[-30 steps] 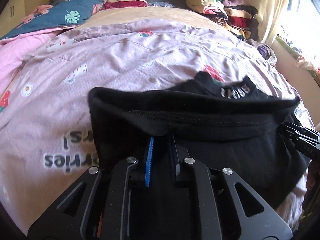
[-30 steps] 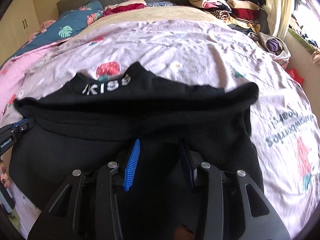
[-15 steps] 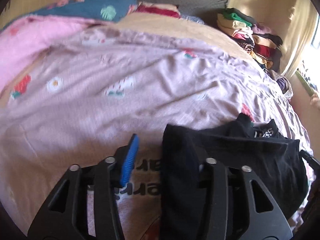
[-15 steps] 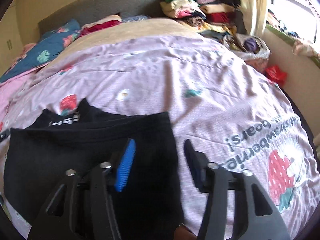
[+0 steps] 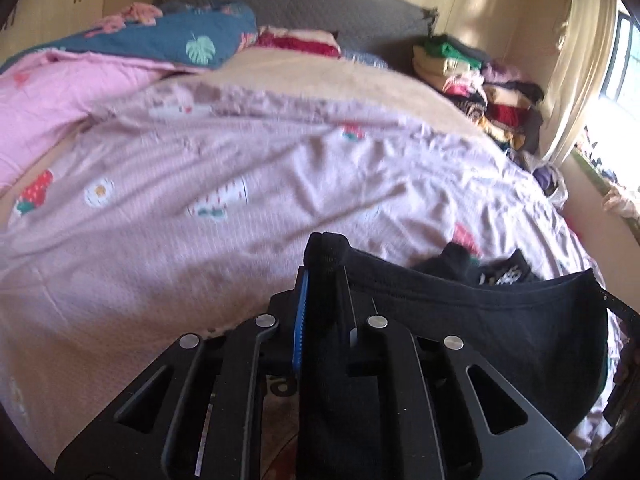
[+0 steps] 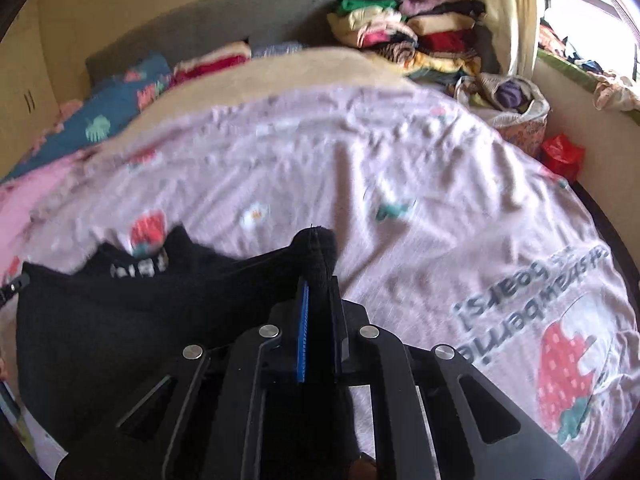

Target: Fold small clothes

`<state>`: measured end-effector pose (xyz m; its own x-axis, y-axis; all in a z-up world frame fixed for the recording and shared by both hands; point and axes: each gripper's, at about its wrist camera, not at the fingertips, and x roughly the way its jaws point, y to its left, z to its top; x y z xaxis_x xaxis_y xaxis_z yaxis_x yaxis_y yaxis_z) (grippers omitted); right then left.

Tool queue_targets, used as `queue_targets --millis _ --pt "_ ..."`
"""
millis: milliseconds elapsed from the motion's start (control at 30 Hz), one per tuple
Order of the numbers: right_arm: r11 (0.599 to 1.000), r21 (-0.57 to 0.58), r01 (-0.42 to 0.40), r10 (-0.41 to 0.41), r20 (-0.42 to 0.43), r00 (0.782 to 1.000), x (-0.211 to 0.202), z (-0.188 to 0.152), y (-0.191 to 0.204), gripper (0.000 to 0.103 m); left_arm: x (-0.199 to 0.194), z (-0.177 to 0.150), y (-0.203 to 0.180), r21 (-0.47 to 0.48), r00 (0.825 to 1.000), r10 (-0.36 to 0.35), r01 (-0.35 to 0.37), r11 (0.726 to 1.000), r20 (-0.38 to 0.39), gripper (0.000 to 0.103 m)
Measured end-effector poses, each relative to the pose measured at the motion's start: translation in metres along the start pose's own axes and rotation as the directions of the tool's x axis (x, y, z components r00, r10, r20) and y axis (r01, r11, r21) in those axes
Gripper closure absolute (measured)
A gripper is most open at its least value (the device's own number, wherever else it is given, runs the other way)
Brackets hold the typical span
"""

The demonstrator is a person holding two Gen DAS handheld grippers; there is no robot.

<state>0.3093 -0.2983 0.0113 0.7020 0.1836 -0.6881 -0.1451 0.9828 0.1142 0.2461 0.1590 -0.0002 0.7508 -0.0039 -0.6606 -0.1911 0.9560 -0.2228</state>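
Both grippers, left gripper (image 5: 324, 280) and right gripper (image 6: 318, 280), clamped on corners of black top (image 5: 480, 320), edge stretched above pink bedspread (image 5: 240, 168). We'd keep it taut, level, lower evenly, no dragging.

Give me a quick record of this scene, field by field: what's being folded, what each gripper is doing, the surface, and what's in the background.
garment: black knit garment with white lettering, stretched between both grippers
left gripper: shut on one corner of the garment
right gripper: shut on the opposite corner
surface: pink strawberry-print bedspread
background: stack of folded clothes by the grey headboard
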Motion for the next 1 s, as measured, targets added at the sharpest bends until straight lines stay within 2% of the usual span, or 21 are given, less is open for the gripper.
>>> queue_targets --millis 100,200,300,400,467,500,567,600,733,800,900,1000 --pt "1.000 0.009 -0.008 0.008 0.019 1.000 -0.002 0.011 -0.002 0.095 0.000 0.004 -0.001 0.007 0.999 0.022 -0.023 1.000 0.025 0.097" --pt "1.000 0.005 0.001 -0.002 0.010 1.000 0.006 0.016 -0.001 0.095 0.009 0.005 0.002 -0.006 0.999 0.030 -0.030 1.000 0.011 0.097" --pt "1.000 -0.002 0.023 -0.023 -0.012 1.000 0.017 0.013 0.002 0.095 0.015 0.003 0.003 -0.003 0.999 0.044 -0.044 0.999 -0.004 0.099" --pt "0.999 0.000 0.052 -0.051 -0.030 0.998 0.026 0.007 0.001 0.095 0.020 0.001 0.009 -0.003 0.995 0.097 -0.097 0.995 -0.008 0.103" --pt "0.999 0.002 0.050 -0.050 -0.038 0.998 0.030 0.004 0.000 0.094 0.020 0.001 0.015 -0.028 0.996 0.084 -0.084 0.996 -0.018 0.103" --pt "0.998 -0.005 0.055 -0.056 -0.039 0.998 0.030 0.002 0.001 0.093 0.019 0.000 0.016 -0.025 0.996 0.086 -0.087 0.996 -0.022 0.103" --pt "0.994 -0.022 0.107 -0.107 -0.026 0.994 0.028 -0.002 0.002 0.079 0.015 -0.001 0.016 -0.022 0.996 0.082 -0.083 0.996 -0.028 0.103" --pt "0.994 -0.012 0.112 -0.112 -0.032 0.993 0.025 -0.004 -0.001 0.075 0.013 -0.002 0.016 -0.025 0.997 0.069 -0.070 0.997 -0.029 0.103" --pt "0.996 0.034 0.083 -0.082 -0.034 0.996 0.010 -0.015 -0.013 0.067 0.003 -0.008 0.015 -0.029 0.998 0.049 -0.050 0.998 -0.030 0.103" --pt "0.996 0.051 0.074 -0.072 -0.038 0.997 0.000 -0.023 -0.018 0.064 -0.002 -0.012 0.015 -0.043 0.999 0.022 -0.023 0.999 -0.043 0.098" --pt "0.996 0.069 0.060 -0.057 -0.038 0.998 -0.014 -0.033 -0.022 0.063 -0.009 -0.021 0.014 -0.049 0.998 -0.005 0.002 0.999 -0.063 0.078" --pt "0.995 0.090 0.034 -0.031 -0.035 0.999 -0.030 -0.045 -0.024 0.058 -0.016 -0.032 0.014 -0.061 0.994 -0.047 0.042 0.997 -0.094 0.071"
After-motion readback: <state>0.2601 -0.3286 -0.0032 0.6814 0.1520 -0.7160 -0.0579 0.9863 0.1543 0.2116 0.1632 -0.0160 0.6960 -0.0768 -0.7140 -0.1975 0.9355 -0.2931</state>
